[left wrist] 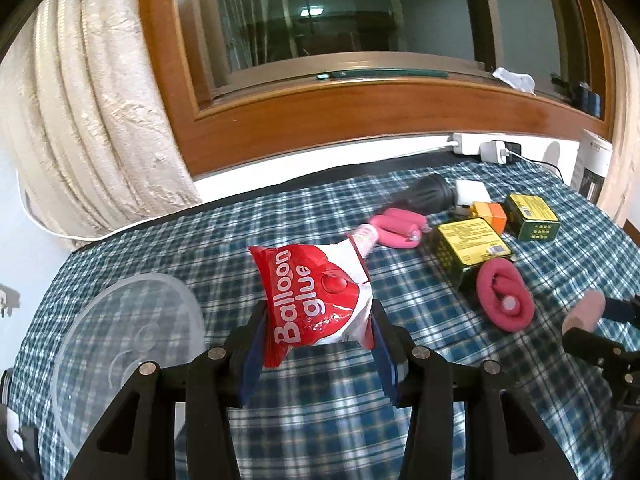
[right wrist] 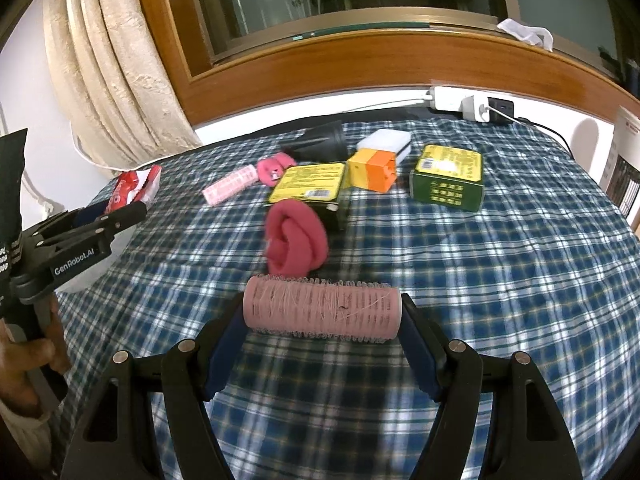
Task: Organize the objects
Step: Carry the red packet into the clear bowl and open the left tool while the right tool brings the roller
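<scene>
My left gripper is shut on a red and white "Balloon glue" packet, held above the plaid cloth. The same packet shows at the left of the right wrist view, in the left gripper. My right gripper is shut on a pink hair roller, gripped by its two ends and lifted over the table. That roller appears at the right edge of the left wrist view. A rolled pink foam curler lies just beyond it.
A clear plastic round lid or bowl sits at the left. Two green and yellow boxes, an orange box, a black cylinder, a white block, a second pink roller and pink curler lie farther back. A power strip lies by the window.
</scene>
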Demonstrator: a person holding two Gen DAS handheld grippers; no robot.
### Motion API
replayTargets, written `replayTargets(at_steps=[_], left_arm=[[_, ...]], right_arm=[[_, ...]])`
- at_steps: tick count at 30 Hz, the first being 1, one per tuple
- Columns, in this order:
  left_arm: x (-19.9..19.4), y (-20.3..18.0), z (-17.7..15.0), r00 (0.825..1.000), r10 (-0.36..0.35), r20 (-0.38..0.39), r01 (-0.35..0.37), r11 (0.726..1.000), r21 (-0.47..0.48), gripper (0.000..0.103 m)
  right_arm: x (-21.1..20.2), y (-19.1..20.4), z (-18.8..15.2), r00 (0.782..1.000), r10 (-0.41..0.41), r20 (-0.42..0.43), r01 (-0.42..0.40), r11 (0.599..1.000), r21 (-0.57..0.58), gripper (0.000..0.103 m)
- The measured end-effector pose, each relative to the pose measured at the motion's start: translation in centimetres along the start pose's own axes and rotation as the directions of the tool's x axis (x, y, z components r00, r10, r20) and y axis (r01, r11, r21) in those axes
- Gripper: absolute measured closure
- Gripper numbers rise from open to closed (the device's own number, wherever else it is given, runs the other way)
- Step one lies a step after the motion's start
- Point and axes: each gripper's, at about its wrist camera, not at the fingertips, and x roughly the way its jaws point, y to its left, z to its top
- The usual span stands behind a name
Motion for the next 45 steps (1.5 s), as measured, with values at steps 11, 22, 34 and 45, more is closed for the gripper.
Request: replayTargets(at_steps=[11,22,34,45], left_arm=[[-0.8,5.1,-1.1,0.999,0.035,0.008,-0.035,0.997,-0.065,0.053],[-1.4,11.9,-3.0,0.996,0.089,-0.005,-0.089,0.983,-0.159,0.053],[-1.9,18.0,-5.1,0.989,0.143,-0.027,-0.146,0.961,-0.236,0.053],[-1.9,21.7,-6.4,0.989,0.143,-0.047,-0.151,0.941,-0.304,0.053]], right_arm=[[0.6,4.6,0.6,0.999,0.05,0.004,-0.05,0.998,-0.043,0.03],[2.9,11.8,2.6,0.987,0.153,-0.051,-0.159,0.978,-0.132,0.03],[6.9,21.7,5.6,0.967,0.238,-0.09,-0.253,0.936,-0.245,0.03],[9.4,28.1,5.8,0.961,0.259,-0.093,-0.276,0.903,-0.329,0.03]])
